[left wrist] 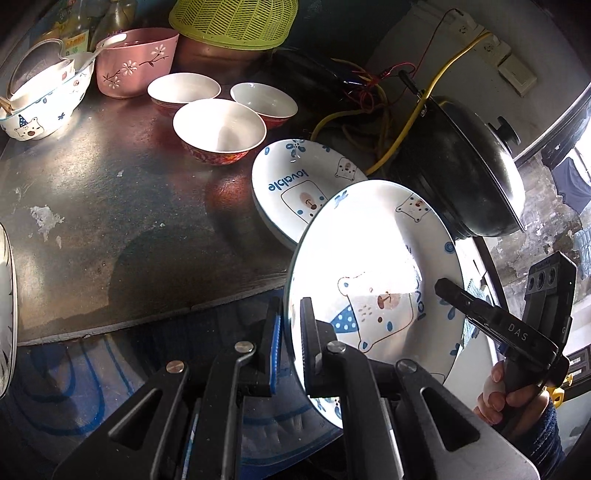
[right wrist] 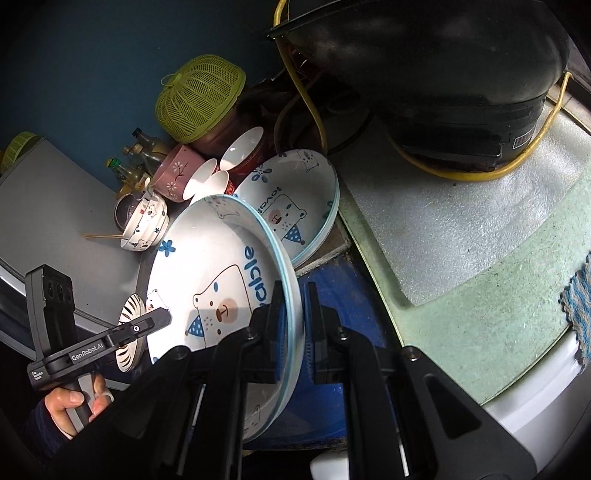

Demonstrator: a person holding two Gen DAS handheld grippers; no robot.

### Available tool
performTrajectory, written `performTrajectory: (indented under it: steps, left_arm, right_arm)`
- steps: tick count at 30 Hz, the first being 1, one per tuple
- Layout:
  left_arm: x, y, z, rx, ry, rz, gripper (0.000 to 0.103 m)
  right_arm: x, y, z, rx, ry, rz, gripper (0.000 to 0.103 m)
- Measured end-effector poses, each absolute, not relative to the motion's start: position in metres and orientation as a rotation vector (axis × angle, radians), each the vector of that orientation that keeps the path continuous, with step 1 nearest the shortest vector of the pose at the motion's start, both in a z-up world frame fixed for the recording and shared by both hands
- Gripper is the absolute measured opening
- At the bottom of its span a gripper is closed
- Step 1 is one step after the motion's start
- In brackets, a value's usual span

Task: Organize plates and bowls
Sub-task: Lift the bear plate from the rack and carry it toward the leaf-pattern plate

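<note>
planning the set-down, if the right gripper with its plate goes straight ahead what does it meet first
Most likely the bear plate lying at the table edge, straight ahead of the right gripper and its held plate. Depth is unclear; the red bowls sit beyond.

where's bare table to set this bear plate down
Bare dark tabletop lies open in front of the three red bowls, left of the stacked bear plates. The back is crowded: pink floral bowl, bear bowl, green basket. The right holds the wok and cables.

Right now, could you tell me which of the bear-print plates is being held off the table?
The nearer bear plate, tilted and gripped at opposite rims by the left gripper and right gripper; the other plate lies on the table.
</note>
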State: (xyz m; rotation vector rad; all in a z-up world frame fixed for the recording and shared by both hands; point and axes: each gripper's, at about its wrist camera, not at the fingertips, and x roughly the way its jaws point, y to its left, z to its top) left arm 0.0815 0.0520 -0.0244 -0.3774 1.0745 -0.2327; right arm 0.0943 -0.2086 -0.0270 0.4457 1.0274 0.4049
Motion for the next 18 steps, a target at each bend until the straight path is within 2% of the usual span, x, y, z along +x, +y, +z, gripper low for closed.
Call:
performTrajectory:
  steps: [18]
  left_arm:
    - [0.034, 0.181, -0.020, -0.491, 1.001, -0.039, 0.007]
  right_arm:
    - [0.108, -0.076, -0.024, 0.315, 1.085, 0.607, 0.010]
